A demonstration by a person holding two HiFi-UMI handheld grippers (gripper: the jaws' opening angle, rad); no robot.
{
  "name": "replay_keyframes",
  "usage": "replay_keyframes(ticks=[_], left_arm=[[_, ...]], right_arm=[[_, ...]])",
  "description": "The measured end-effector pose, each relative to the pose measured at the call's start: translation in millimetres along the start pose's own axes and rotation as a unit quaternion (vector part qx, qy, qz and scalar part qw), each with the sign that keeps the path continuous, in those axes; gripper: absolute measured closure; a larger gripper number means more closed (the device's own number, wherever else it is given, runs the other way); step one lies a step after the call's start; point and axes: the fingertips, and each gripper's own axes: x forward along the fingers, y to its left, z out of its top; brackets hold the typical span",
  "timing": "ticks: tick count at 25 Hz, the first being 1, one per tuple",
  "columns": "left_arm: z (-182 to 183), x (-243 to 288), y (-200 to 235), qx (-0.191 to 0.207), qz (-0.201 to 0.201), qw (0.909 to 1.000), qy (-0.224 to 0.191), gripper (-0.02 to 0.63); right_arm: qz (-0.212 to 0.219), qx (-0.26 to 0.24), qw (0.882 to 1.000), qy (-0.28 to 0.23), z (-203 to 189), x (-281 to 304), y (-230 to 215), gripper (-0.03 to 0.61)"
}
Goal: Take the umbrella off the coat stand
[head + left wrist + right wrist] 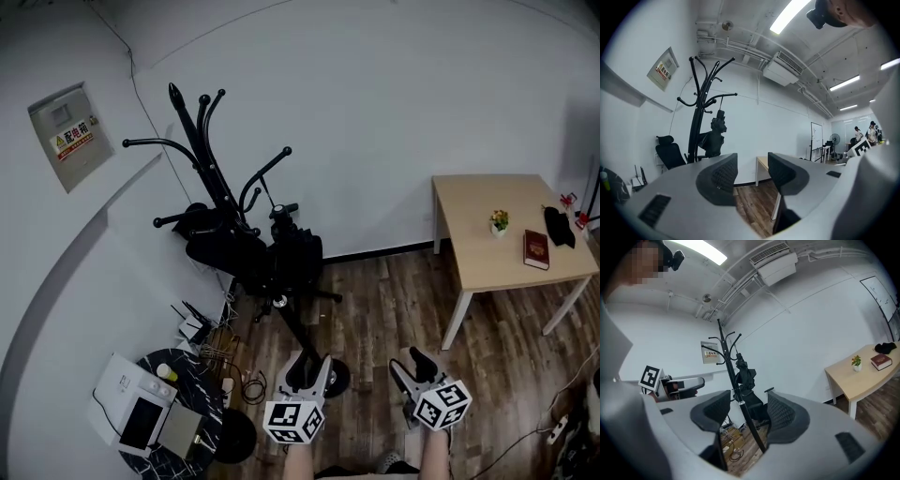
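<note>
Jaws apart and empty, the left gripper (752,171) shows only brown wood-plank floor (754,204) between its ribbed black pads (723,176). The right gripper (747,411), its jaws also parted with nothing pressed between them, looks through its gap at the slanting pole of the tall black metal coat stand (727,357) across the room. The folded black umbrella (744,376) hangs from one of the stand's curved hooks, roughly midway up the pole (a black office chair (669,152) sits just beside the stand, against the white wall). In the head view both grippers are held low and level on the near side of the stand's round base, well apart from the umbrella. By these pictures the task has not yet begun in earnest: the umbrella is untouched on its hook. What appears to be left is the approach, a grip on the umbrella, and the lift clear of the hook.
</note>
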Motion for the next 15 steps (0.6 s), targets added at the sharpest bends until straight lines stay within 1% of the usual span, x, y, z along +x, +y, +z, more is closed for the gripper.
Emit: replay_keyframes(ticks=[4, 8, 12, 15], left_arm=[[-18.7, 13.1, 0.8, -0.004, 0.027, 0.9995, 0.016, 0.403], [-28.7, 19.2, 12.9, 0.002, 0.05, 0.9982, 0.034, 0.4], [-31.1, 28.3, 28.6, 0.001, 0.075, 0.9964, 0.038, 0.4], [-28.7, 40.1, 34.9, 0.003, 0.076, 0.9966, 0.033, 0.399]], right_arm=[[0.017, 0.003, 1.0, 0.01, -1.0, 14.4, -18.7, 0.319], [0.037, 0.014, 0.999, 0.028, -13.3, 33.6, -20.2, 0.319], [0.067, 0.022, 0.997, 0.04, -17.5, 58.7, -17.7, 0.319], [0.082, 0.023, 0.996, 0.041, -14.5, 83.7, -17.0, 0.319]])
